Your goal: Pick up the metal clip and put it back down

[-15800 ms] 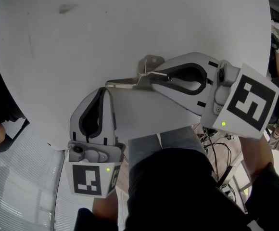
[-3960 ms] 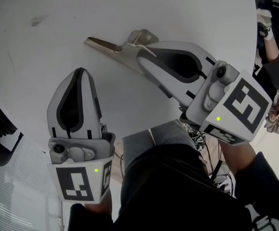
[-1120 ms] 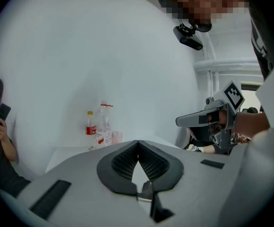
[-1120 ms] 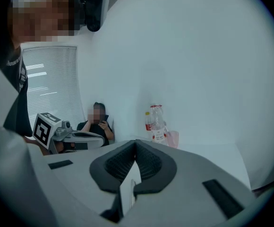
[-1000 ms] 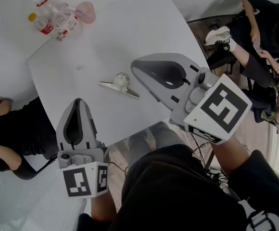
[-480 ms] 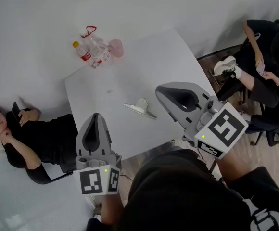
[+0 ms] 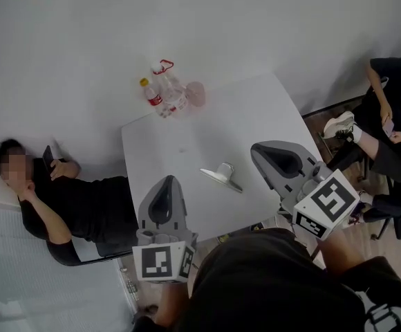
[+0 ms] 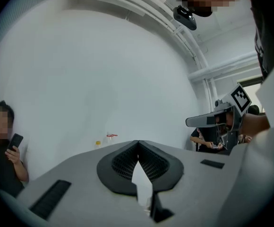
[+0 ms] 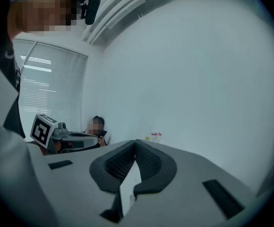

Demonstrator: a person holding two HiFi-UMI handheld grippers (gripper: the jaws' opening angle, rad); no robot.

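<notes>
The metal clip (image 7: 222, 175) is seen lying on the table (image 7: 152, 144) at frame centre, touched by nothing. The left gripper (image 7: 167, 182) and right gripper (image 7: 257, 151) are held clenched and empty, lower in frame. The task is judged finished; no further grasp is called for.

No legible txt, nos. or brand names anywhere. Only markings are black-and-white square code patterns, no letters. One is on the left marker cube (image 7: 160, 261) of the left gripper (image 7: 167, 180), bottom centre of head view. The other is on the right marker cube (image 7: 327, 205) of the right gripper (image 7: 255, 151), lower right. Plastic bottles (image 7: 166, 94), upper centre, have red labels w/ print too small to read.
</notes>
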